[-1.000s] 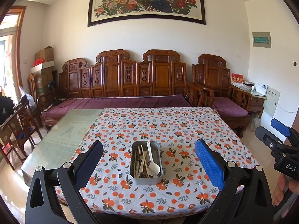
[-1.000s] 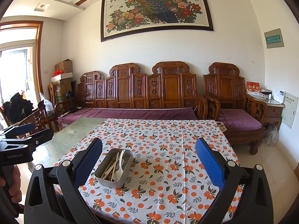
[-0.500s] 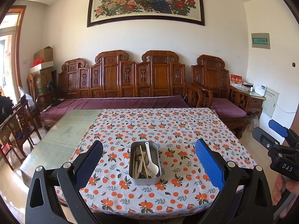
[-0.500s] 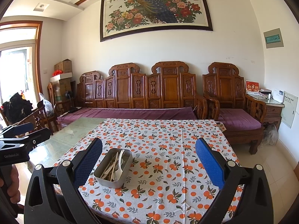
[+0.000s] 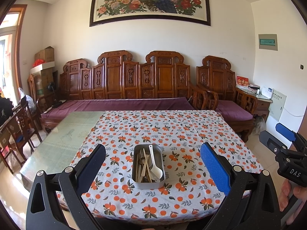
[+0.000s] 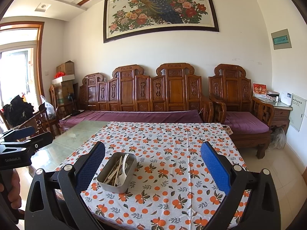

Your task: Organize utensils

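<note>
The forks and chopsticks overlap in the metal tin, hard to separate beside the white spoon. Left hand-held gripper and right hand-held gripper hover above the counter, fingers spread wide, empty.

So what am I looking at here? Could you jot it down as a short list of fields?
Setting: table with orange-print cloth
Container: metal tin on the cloth
Contents: white spoon, fork, chopsticks, all jumbled
Left tool: open, empty, facing the tin
Right tool: open, empty, tin towards its left finger
Sorting: not begun
</note>
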`<state>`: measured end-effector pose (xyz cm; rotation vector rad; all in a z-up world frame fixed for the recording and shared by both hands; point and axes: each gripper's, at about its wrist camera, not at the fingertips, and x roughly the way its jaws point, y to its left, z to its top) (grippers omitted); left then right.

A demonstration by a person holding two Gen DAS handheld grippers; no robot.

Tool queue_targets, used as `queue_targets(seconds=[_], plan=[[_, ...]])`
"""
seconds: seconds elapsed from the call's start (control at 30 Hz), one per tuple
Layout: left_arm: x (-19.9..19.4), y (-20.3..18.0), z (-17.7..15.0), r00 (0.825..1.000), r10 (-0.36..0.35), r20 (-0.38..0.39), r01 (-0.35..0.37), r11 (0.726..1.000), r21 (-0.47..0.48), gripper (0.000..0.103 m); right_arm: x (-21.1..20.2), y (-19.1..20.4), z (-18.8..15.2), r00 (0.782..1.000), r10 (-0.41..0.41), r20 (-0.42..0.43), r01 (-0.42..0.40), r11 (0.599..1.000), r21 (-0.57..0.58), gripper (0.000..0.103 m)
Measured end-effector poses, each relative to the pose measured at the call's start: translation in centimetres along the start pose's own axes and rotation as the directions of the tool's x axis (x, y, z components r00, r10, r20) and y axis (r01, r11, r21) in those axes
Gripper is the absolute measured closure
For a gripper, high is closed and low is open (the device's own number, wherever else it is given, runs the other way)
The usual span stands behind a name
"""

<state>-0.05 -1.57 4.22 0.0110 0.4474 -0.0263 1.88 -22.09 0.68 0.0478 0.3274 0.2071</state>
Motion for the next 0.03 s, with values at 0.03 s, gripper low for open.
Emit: queue_targets(seconds=[0.03], plan=[[0.02,-0.05,0.02,1.000,0.000,0.000,0.000,1.000,0.002,0.008,0.05,0.03,-0.04,1.000,0.001,-0.001,-0.001,1.000,0.001,0.003]])
